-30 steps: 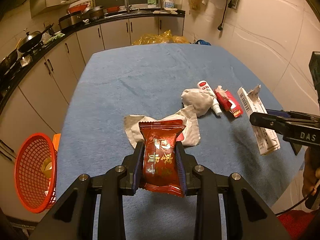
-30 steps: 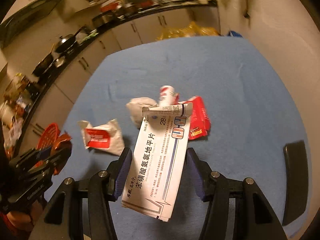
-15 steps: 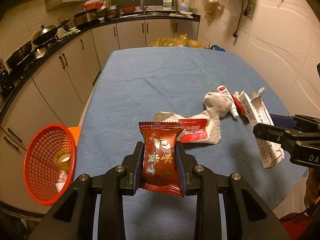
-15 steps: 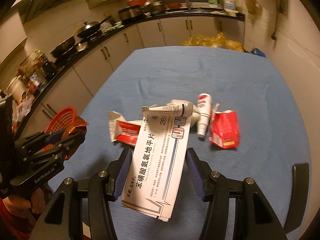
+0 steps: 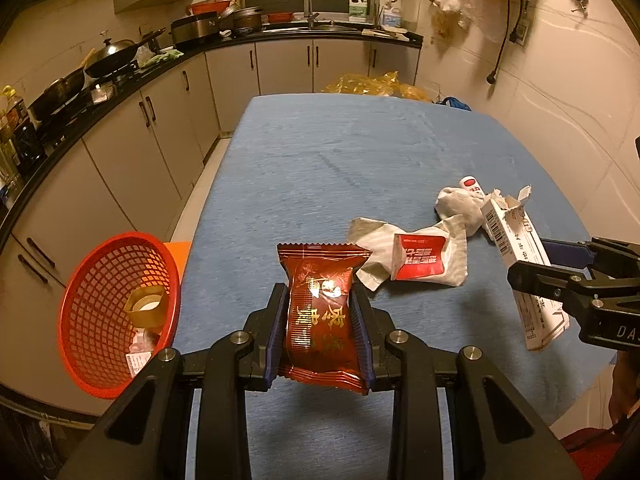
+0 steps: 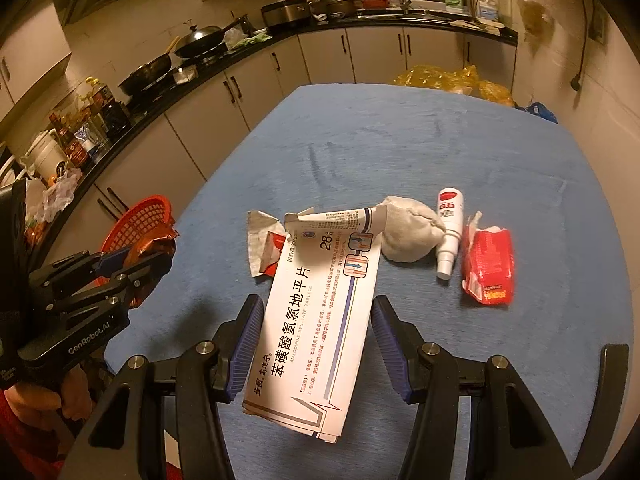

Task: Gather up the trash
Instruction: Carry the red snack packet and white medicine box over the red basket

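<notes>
Trash partly gathered: few scraps already inside red basket [image 5: 100, 312] beside tabletop [image 5: 320, 168]. Left hand-held gripper [image 5: 320, 332] clamped on red snack packet [image 5: 320, 320]; right hand-held gripper [image 6: 316, 344] clasping white medicine box [image 6: 320, 312]. Left lying: torn wrapper [image 5: 416, 260], crumpled tissue [image 6: 408, 236], small bottle [image 6: 450, 232], red pack [image 6: 488, 266].

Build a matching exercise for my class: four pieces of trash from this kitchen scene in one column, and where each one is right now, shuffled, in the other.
Things:
1. dark red snack packet
2. white medicine box
3. white spray bottle
4. tape roll

Places:
A. in the red basket
B. held in the right gripper
C. lying on the blue table
D. held in the left gripper

Pairs: 1-D, 2-B, 3-C, 4-A
</notes>
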Demonstrator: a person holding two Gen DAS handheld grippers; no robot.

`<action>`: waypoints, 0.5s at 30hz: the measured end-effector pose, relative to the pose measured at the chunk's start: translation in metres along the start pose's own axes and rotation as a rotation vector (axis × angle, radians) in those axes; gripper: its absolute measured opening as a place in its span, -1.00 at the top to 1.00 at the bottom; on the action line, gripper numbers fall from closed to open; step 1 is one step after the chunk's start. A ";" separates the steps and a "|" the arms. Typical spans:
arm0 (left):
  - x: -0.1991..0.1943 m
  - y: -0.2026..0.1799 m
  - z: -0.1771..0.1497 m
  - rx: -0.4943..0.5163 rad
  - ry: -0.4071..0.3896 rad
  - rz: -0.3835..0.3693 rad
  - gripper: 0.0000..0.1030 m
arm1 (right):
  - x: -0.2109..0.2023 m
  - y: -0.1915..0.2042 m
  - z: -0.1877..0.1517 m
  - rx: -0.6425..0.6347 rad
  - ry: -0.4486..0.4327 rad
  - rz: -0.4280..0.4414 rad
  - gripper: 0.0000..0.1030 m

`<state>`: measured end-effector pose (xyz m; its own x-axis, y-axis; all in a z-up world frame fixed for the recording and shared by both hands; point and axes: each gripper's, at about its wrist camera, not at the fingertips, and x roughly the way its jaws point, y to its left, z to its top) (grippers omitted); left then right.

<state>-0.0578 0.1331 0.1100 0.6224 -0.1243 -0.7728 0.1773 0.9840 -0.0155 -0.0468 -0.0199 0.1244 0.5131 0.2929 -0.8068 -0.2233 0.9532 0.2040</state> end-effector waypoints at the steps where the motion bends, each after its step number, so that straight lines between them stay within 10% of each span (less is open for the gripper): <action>1: 0.000 0.000 -0.001 -0.002 0.001 0.001 0.42 | 0.001 0.001 0.000 -0.003 0.002 0.002 -0.17; 15: 0.000 0.007 -0.003 -0.019 0.006 0.003 0.42 | 0.008 0.009 -0.001 -0.011 0.028 0.009 -0.17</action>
<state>-0.0587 0.1402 0.1076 0.6183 -0.1208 -0.7766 0.1614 0.9866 -0.0250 -0.0461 -0.0096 0.1191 0.4874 0.2993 -0.8202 -0.2367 0.9495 0.2058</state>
